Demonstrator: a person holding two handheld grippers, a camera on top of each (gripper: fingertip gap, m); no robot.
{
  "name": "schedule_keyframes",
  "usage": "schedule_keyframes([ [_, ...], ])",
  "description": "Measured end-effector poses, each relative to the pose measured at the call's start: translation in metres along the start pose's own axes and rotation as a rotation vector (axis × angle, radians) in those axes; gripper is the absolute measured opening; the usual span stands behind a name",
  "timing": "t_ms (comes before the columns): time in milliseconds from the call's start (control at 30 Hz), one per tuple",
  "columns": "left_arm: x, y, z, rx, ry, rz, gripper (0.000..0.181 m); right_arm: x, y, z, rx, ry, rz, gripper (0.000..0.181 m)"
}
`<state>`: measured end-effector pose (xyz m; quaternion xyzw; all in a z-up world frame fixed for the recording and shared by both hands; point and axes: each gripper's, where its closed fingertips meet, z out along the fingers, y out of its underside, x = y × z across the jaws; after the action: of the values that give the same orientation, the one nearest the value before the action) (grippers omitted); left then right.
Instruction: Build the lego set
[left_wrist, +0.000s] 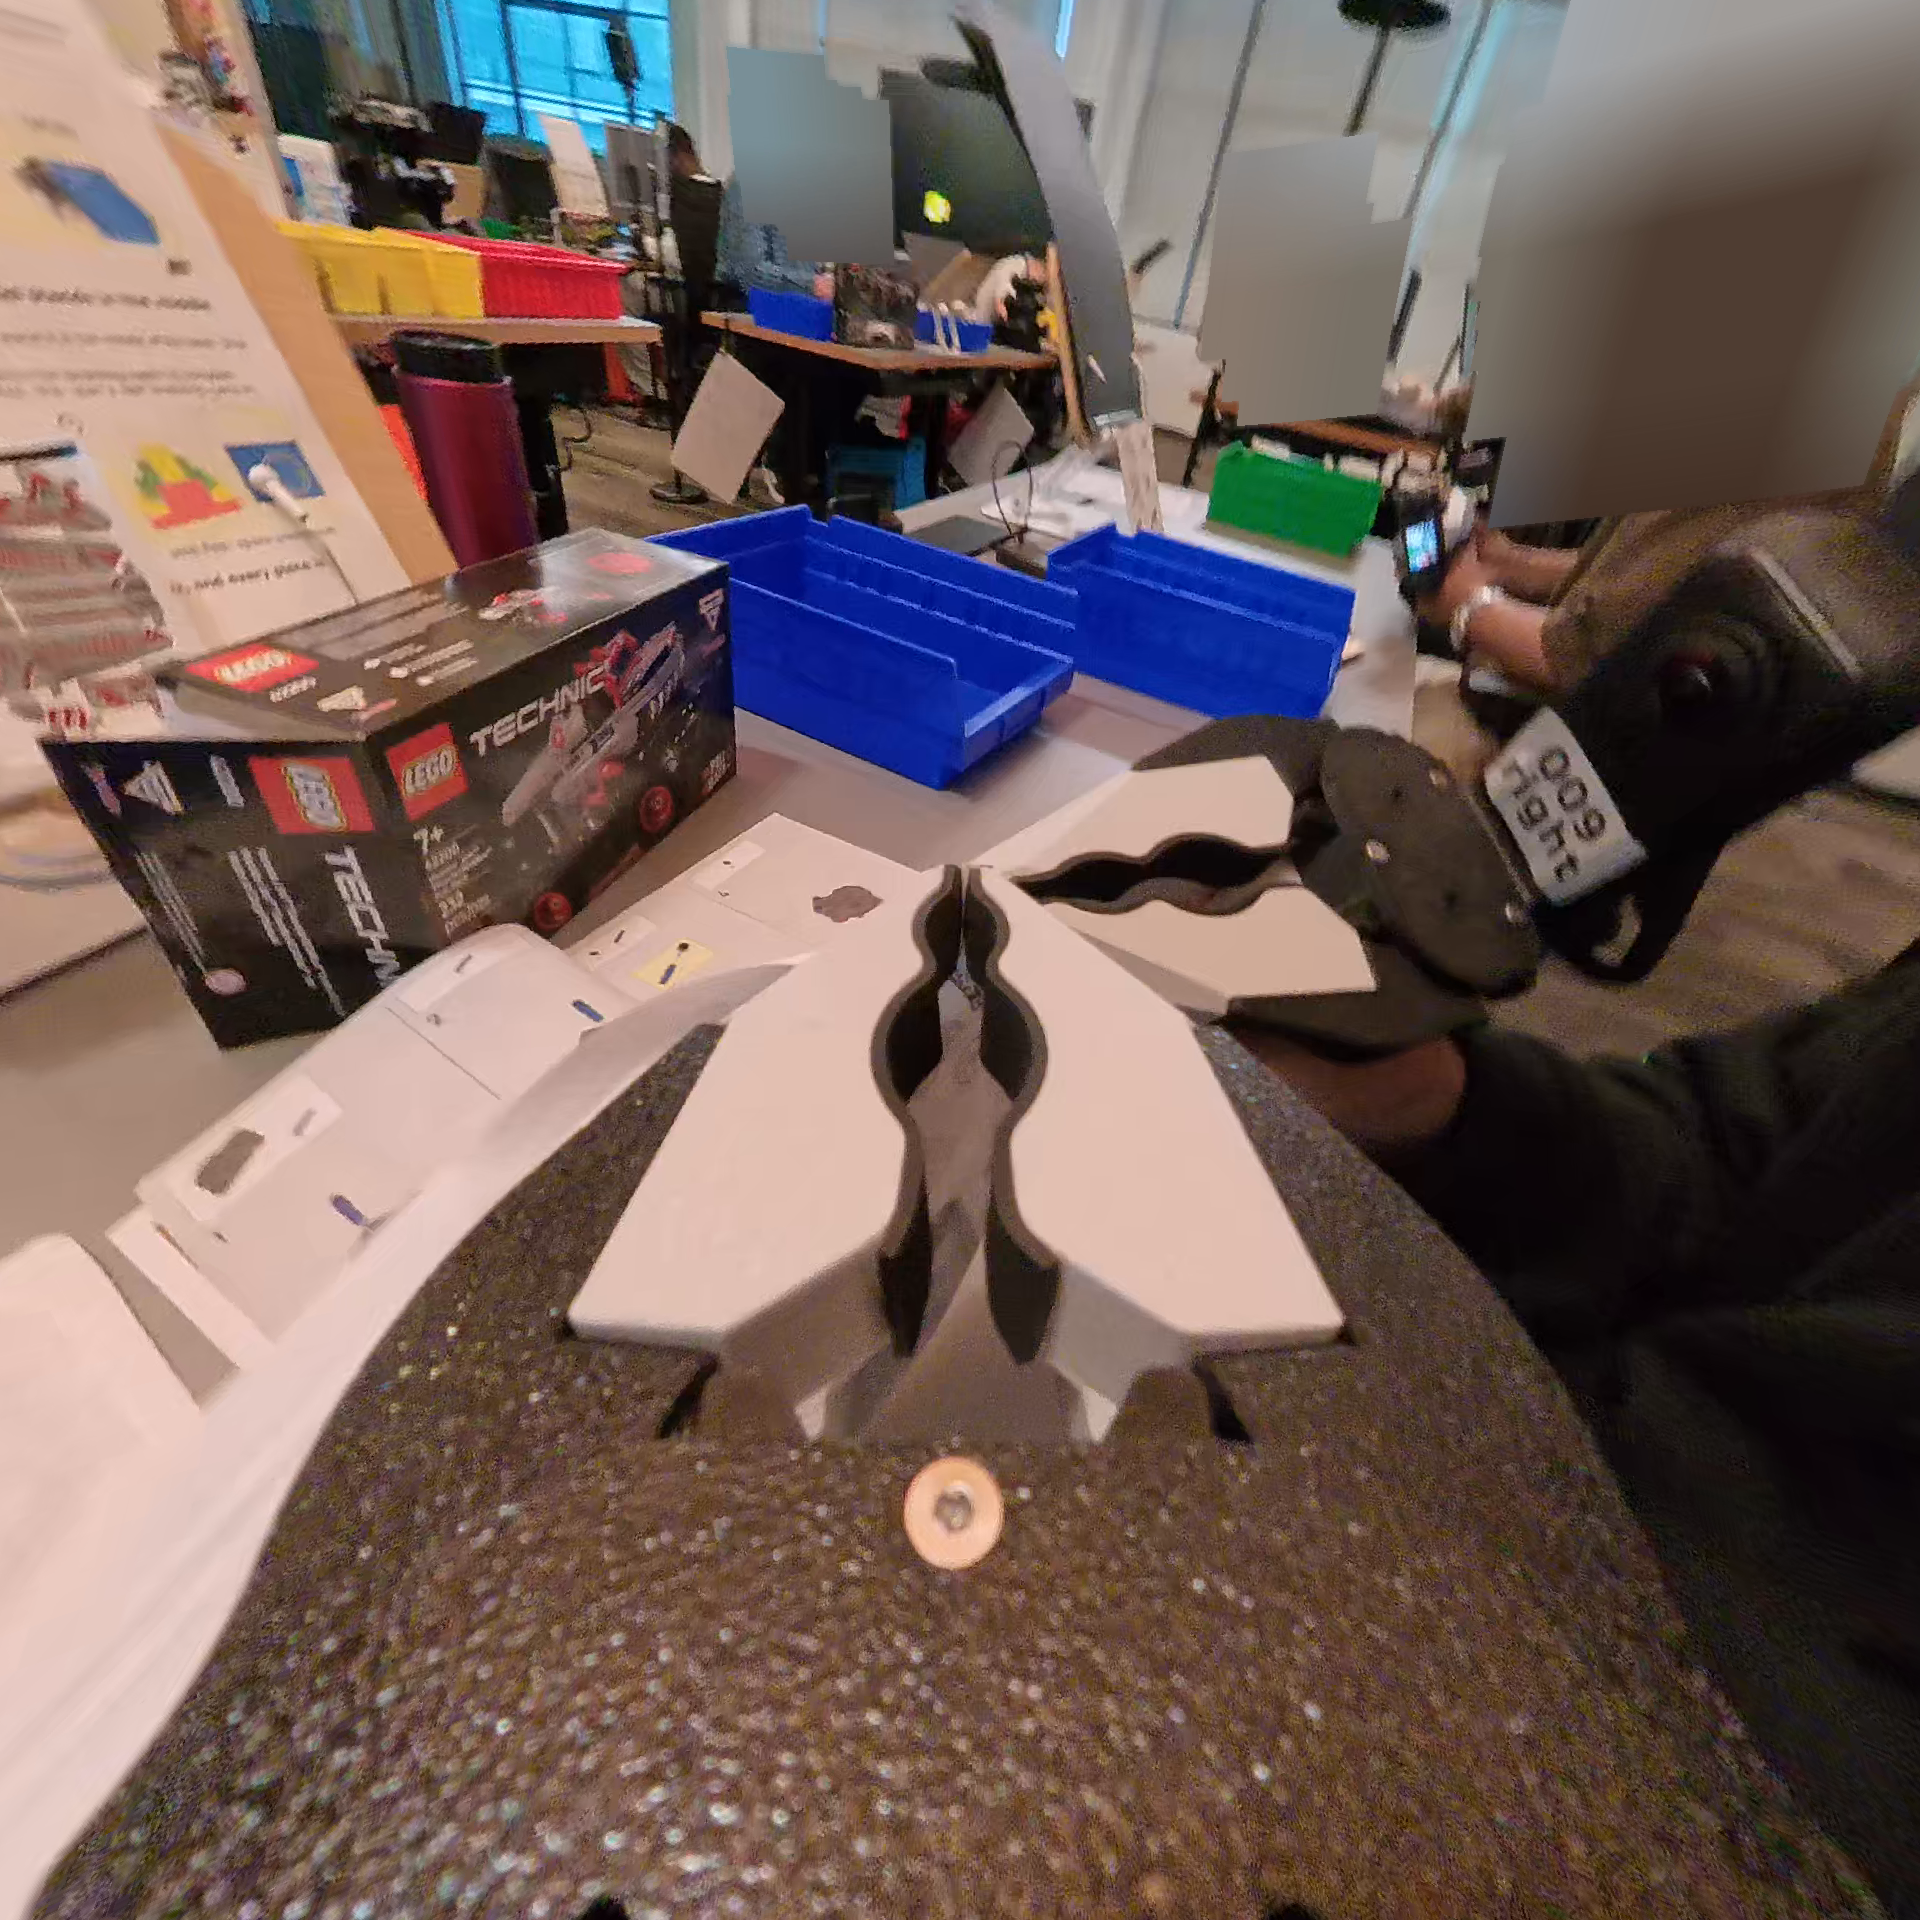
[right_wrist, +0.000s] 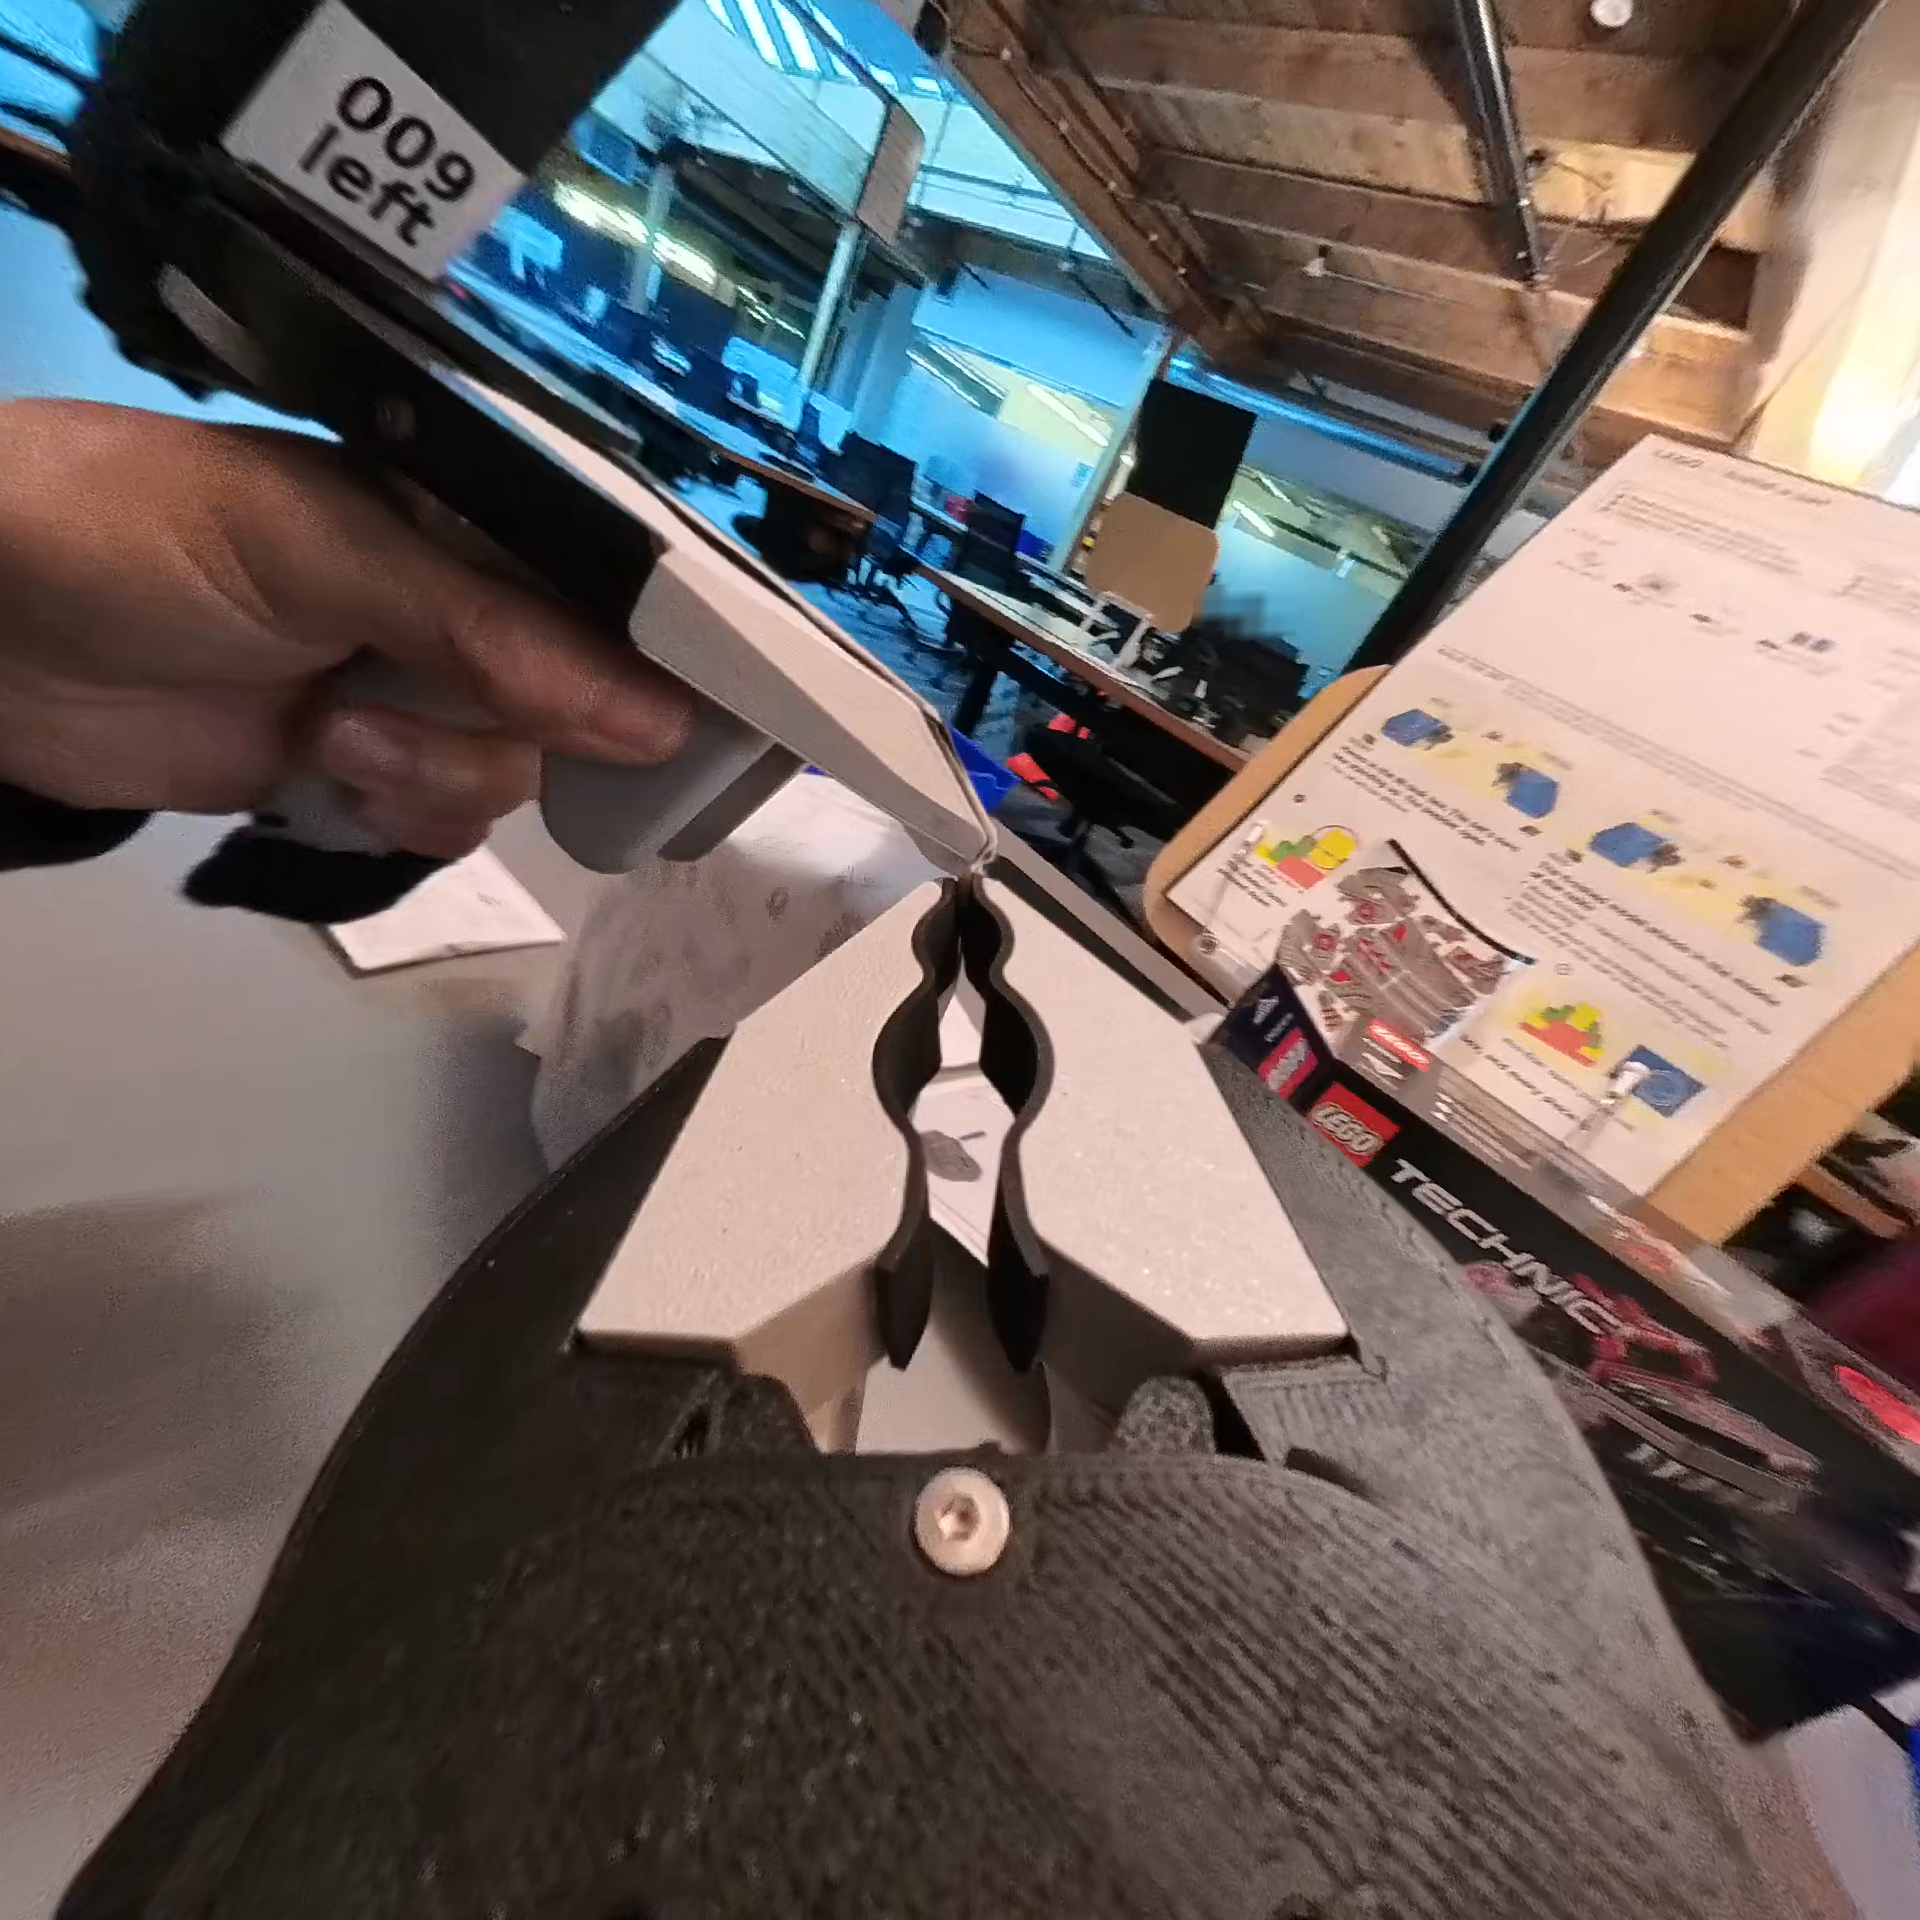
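Left wrist view: left tool (left_wrist: 961, 883) closed, tips meeting, nothing visibly held; right tool (left_wrist: 1023, 883) likewise closed, tip to tip with it. Booklet (left_wrist: 416, 1091) lies below on the surface (left_wrist: 831, 769); Lego box (left_wrist: 416, 769) far left.

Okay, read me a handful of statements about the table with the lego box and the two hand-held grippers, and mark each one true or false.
1. The lego box lies on the table, still closed. True.
2. The left hand-held gripper is wide open. False: its fingertips meet.
3. Two blue bins sit behind the box. True.
4. The right hand-held gripper holds a red brick. False: no brick shows between its closed fingertips.
5. White instruction pages lie in front of the box. True.
6. The blue bins are full of bricks. False: what shows of their insides looks empty.
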<state>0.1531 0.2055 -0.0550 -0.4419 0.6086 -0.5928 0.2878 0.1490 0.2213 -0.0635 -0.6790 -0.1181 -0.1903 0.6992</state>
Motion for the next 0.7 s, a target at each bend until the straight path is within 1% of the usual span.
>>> schedule_keyframes([
  [67,-0.004,0.003,0.001,0.008,-0.059,-0.028,0.000,0.000,0.005,0.002,-0.027,0.019,-0.023,0.000],
  [167,-0.007,0.006,0.001,-0.011,-0.184,0.048,0.000,-0.001,0.008,0.003,-0.037,0.025,-0.028,0.000],
  [300,-0.006,0.006,-0.002,0.005,-0.208,0.012,0.000,-0.005,0.005,0.002,-0.034,0.021,-0.029,0.000],
  [367,-0.009,0.007,-0.003,0.003,-0.250,0.033,0.000,-0.006,0.007,0.002,-0.029,0.010,-0.010,0.000],
  [400,-0.021,0.006,-0.009,0.004,-0.339,0.074,0.000,-0.011,0.006,0.001,-0.022,-0.009,-0.019,0.000],
  [433,-0.037,0.000,-0.021,0.014,-0.445,0.124,0.000,-0.018,0.000,-0.002,0.007,-0.030,-0.005,0.000],
  [467,-0.039,-0.006,-0.028,0.035,-0.440,0.124,0.000,-0.020,0.000,-0.003,-0.010,-0.017,-0.028,0.000],
  [500,-0.035,-0.007,-0.027,0.028,-0.388,0.102,0.000,-0.017,0.001,-0.004,-0.014,0.008,-0.050,0.000],
  [567,-0.039,-0.002,-0.025,-0.024,-0.386,0.142,0.000,-0.018,0.004,-0.003,-0.001,-0.044,-0.001,0.000],
  [600,-0.037,-0.002,-0.024,-0.030,-0.357,0.127,0.000,-0.018,0.004,-0.003,0.021,-0.063,0.020,0.000],
  [633,-0.032,-0.003,-0.022,-0.026,-0.301,0.102,0.000,-0.016,0.006,-0.003,0.021,-0.059,0.038,0.000],
  [700,-0.020,-0.009,-0.019,0.031,-0.173,0.072,0.000,-0.018,0.005,-0.003,0.048,-0.086,0.092,0.000],
])
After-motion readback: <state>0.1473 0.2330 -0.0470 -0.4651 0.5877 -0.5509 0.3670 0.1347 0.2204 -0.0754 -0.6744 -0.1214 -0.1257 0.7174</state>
